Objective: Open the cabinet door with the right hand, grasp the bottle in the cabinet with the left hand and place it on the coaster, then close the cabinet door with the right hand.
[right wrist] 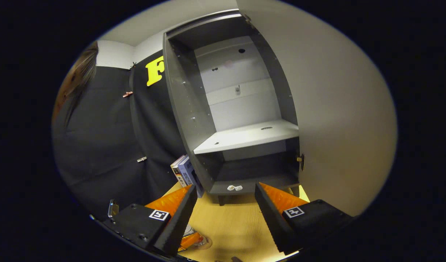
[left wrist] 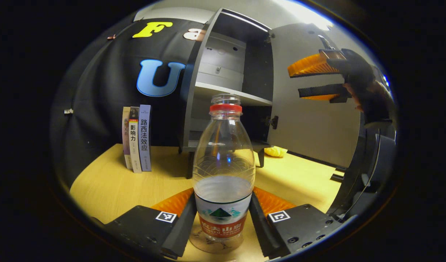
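Left gripper (left wrist: 223,214) clamped bottle (left wrist: 223,171), lower centre, about one-third full, standing upright on transparent coaster (left wrist: 217,247). Right gripper (right wrist: 223,207) gaped, holding nothing. Cabinet (right wrist: 241,120) behind, centre frame: door (right wrist: 339,120) open, shelves bare.

A: Left gripper view sits low, close over the table (left wrist: 110,189), looking level along its fingers. Bottle (left wrist: 223,171) right in front of the lens, cabinet (left wrist: 226,83) behind it, books (left wrist: 137,140) to its left.
B: Right gripper view?
A: Higher, tilted down a bit, facing straight into the cabinet (right wrist: 241,120) from near; the open door (right wrist: 339,116) takes up its right side.
B: Overlap?
A: Cabinet interior, shelf (left wrist: 232,92), door (left wrist: 310,116), books (right wrist: 184,173), table (right wrist: 230,225). Left gripper view also catches the right gripper (left wrist: 317,80) up by the door. Bottle (right wrist: 192,238) peeks in at the bottom edge of the right gripper view.
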Motion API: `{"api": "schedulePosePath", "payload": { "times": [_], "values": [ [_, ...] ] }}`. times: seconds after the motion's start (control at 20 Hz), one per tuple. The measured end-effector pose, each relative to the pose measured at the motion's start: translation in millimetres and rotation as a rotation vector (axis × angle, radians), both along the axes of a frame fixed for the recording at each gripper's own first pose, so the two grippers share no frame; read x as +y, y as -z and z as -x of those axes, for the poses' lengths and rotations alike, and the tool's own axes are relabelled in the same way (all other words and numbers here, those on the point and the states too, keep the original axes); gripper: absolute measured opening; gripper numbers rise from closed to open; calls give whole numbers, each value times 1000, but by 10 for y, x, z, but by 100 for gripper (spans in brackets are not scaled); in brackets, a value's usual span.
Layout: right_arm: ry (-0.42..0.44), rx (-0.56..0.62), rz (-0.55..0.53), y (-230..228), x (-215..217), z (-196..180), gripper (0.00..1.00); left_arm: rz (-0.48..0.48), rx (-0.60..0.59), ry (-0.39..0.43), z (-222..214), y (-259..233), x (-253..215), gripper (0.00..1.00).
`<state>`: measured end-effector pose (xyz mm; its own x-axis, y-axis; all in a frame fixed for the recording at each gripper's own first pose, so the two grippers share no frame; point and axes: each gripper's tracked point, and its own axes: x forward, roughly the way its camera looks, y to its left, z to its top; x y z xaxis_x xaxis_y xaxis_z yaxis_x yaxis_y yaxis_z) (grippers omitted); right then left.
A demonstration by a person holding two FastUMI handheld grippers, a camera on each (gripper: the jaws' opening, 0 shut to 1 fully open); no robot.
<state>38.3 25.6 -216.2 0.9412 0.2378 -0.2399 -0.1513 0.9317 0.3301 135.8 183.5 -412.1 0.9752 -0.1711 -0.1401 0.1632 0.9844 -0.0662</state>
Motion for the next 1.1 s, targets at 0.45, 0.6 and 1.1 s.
{"api": "schedulePosePath", "payload": {
  "times": [0.45,0.6,1.1],
  "values": [
    [-48,63,17,211,99,46,98,-23,-29,7,85,178,-22,77],
    [-69,82,9,242,189,79,98,-22,16,27,178,289,-24,80],
    [-122,93,-9,187,419,134,98,68,20,-12,202,63,61,85]
  ]
}}
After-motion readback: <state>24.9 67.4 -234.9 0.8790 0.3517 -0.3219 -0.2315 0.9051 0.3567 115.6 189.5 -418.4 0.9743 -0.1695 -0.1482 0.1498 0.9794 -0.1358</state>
